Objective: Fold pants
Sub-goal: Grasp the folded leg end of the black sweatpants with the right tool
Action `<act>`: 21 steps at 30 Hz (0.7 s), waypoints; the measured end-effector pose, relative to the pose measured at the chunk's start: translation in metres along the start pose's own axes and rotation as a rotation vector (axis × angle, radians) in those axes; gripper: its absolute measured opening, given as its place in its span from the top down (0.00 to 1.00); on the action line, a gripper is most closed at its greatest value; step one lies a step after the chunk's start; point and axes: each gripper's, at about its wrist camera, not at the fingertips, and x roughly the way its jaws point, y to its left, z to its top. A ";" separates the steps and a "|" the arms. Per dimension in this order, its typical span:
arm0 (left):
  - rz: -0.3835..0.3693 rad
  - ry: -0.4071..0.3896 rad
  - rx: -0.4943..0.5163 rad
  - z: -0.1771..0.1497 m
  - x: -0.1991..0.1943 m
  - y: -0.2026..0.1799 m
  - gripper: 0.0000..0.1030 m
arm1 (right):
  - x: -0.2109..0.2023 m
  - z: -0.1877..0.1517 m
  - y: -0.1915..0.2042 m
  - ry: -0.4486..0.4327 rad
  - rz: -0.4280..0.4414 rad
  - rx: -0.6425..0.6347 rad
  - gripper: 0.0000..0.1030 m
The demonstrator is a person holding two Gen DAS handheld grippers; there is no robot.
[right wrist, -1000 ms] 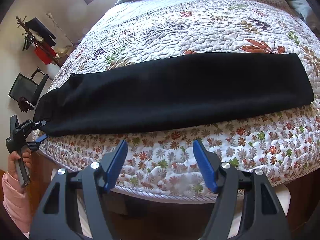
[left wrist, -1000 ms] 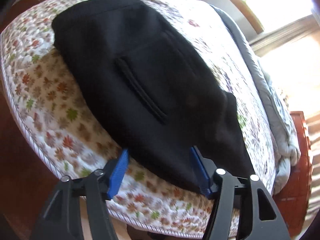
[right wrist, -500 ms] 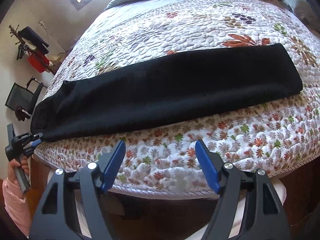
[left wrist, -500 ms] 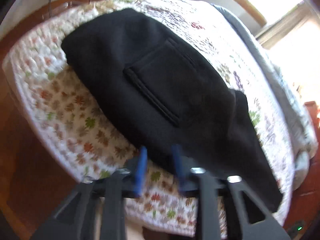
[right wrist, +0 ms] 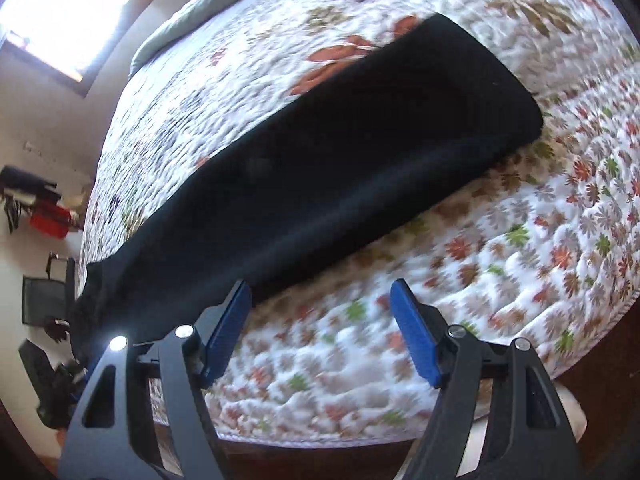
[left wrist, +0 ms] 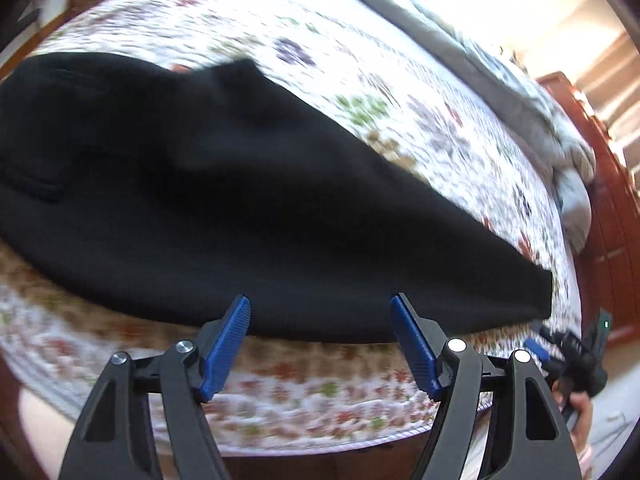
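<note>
Black pants (left wrist: pixel 260 200) lie folded lengthwise on the floral quilt (left wrist: pixel 320 396), waist and pocket at the left, hem at the right. My left gripper (left wrist: pixel 320 304) hovers at their near edge, jaws opening; the edge shows between the fingertips but the pads do not press it. The right gripper (left wrist: pixel 536 344) shows small by the hem, held in a hand. In the right wrist view the pants (right wrist: pixel 340 168) run diagonally, and my right gripper (right wrist: pixel 320 292) stands open over bare quilt (right wrist: pixel 520 260), its left fingertip beside the pants' near edge.
A grey blanket (left wrist: pixel 520 92) is bunched along the far side of the bed, also seen as grey bedding (right wrist: pixel 188 20). Dark wooden furniture (left wrist: pixel 616 240) stands at the right. A chair (right wrist: pixel 44 300) and red clutter (right wrist: pixel 48 220) sit by the wall under a bright window (right wrist: pixel 60 8).
The left gripper slid from the pocket end along the pants toward the legs, narrowed, then widened again. The right gripper rolled and came closer to the pants' near edge.
</note>
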 end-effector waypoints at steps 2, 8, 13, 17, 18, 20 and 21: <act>0.004 0.008 0.025 -0.001 0.009 -0.009 0.29 | 0.002 0.008 -0.017 0.012 0.026 0.057 0.30; 0.014 0.033 0.048 0.003 0.025 -0.018 0.25 | 0.014 0.026 -0.040 0.000 0.143 0.145 0.29; -0.013 0.034 0.016 0.004 0.029 -0.010 0.25 | 0.024 0.042 -0.057 -0.056 0.263 0.178 0.33; -0.009 0.025 0.023 0.001 0.028 -0.010 0.25 | 0.029 0.049 -0.062 -0.086 0.287 0.158 0.85; -0.002 0.018 0.021 0.001 0.024 -0.011 0.25 | 0.026 0.050 -0.063 -0.089 0.319 0.156 0.87; -0.004 -0.008 0.015 0.001 0.015 -0.011 0.25 | 0.009 0.052 -0.061 -0.128 0.387 0.136 0.88; -0.003 -0.031 0.015 0.002 0.008 -0.010 0.25 | -0.002 0.053 -0.058 -0.155 0.402 0.104 0.89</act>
